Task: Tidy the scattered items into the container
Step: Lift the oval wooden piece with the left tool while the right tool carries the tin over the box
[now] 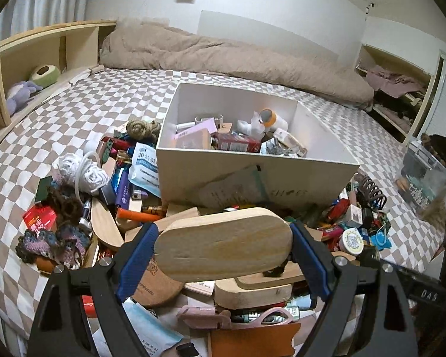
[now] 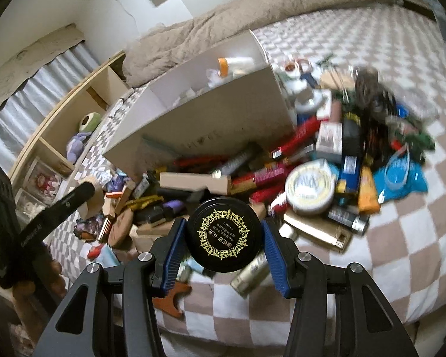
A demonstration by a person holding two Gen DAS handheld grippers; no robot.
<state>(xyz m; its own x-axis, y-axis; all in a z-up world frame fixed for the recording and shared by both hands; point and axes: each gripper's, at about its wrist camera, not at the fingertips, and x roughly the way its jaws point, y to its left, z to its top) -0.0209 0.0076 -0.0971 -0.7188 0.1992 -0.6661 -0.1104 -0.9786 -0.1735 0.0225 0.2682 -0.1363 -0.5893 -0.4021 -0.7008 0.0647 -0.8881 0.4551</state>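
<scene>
A white box [image 1: 252, 175] stands on the checkered bed with several items inside; it also shows in the right wrist view [image 2: 211, 119]. My left gripper [image 1: 223, 247] is shut on an oval wooden block [image 1: 223, 244], held above the pile in front of the box. My right gripper [image 2: 223, 238] is shut on a round black tin with gold print [image 2: 223, 235], held above the pile to the box's near right. A heap of scattered small items [image 1: 110, 184] surrounds the box's front and sides.
A beige duvet [image 1: 223, 56] lies behind the box. A wooden shelf [image 1: 29, 59] with plush toys runs along the left. A clear bin [image 1: 425, 175] sits at the right. A round white tin [image 2: 309, 190] and blue packets lie in the pile.
</scene>
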